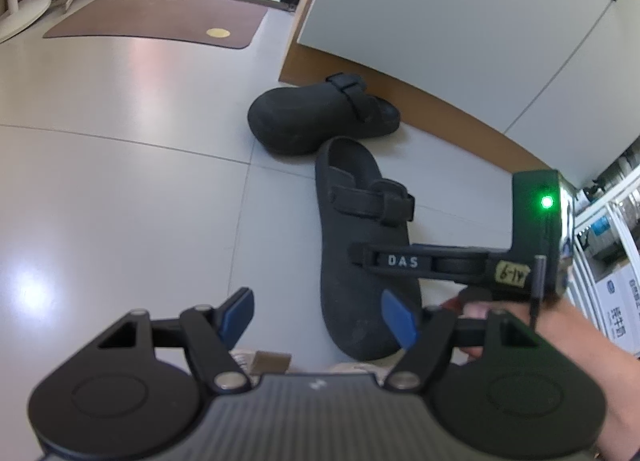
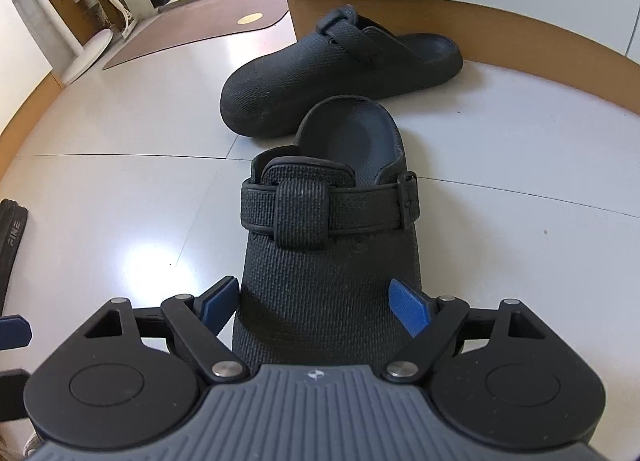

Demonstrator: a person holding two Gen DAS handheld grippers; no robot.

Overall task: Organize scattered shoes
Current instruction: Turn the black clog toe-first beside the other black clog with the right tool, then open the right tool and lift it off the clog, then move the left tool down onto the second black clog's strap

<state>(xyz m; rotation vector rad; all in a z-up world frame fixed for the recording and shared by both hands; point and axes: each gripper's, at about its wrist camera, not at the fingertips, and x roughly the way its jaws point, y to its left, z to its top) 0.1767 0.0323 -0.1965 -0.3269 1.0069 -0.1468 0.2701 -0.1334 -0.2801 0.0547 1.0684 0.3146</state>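
Right wrist view is showing the right tongs (image 2: 318,309) spread wide, with the toe end of the near black clog (image 2: 328,261) sitting between the two blue pads (image 2: 408,311) (whether the pads are actually touching the sides of it, I can't tell). That clog is lying flat on the pale tiled floor (image 2: 120,201), heel opening pointing away from the camera, its strap (image 2: 332,209) crossing over the top. The second black clog (image 2: 340,77) is lying just beyond it, turned crosswise, with its toe pointing left and its heel close to the brown baseboard (image 2: 520,49) under the white cabinet; its toe is sitting just beside the near clog's heel.

Left wrist view is looking at the same pair from off to the side. The left tongs (image 1: 318,319) are hanging spread apart too, gripping nothing, just left of the near clog's toe. The right-hand tool is reaching in from the right side over that clog, a green light (image 1: 547,203) glowing on its body, and the person's hand (image 1: 520,325) is wrapping around the handle below it. A brown doormat (image 1: 160,19) is lying well away near the doorway at the top of the frame.
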